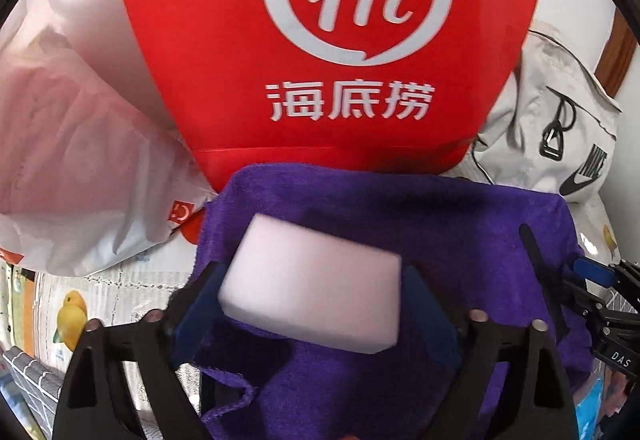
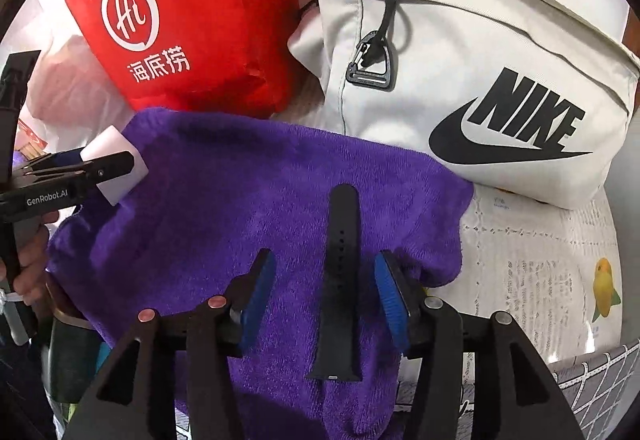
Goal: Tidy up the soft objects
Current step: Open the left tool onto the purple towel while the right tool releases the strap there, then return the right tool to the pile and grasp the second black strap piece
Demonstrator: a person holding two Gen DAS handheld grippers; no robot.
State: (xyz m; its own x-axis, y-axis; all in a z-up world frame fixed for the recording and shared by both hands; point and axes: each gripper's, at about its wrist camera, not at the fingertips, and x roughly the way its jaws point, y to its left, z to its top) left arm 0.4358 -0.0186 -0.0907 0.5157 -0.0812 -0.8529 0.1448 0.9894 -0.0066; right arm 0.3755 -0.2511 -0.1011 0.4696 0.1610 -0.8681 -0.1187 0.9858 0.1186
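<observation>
Placing sponge [image 1: 316, 280] on the purple towel [image 1: 400, 207]
Your left claw [image 1: 316, 296] looks released around it; right claw [image 2: 324, 296] gapes over the strap [image 2: 340, 272], so lift straight.

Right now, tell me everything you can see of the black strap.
The black strap is one half of a watch band, matte and rubbery-looking, with a row of small holes along it and a connector end nearest the camera. It lies flat and lengthwise on the purple towel, between the right gripper's open blue pads, touching neither.
</observation>
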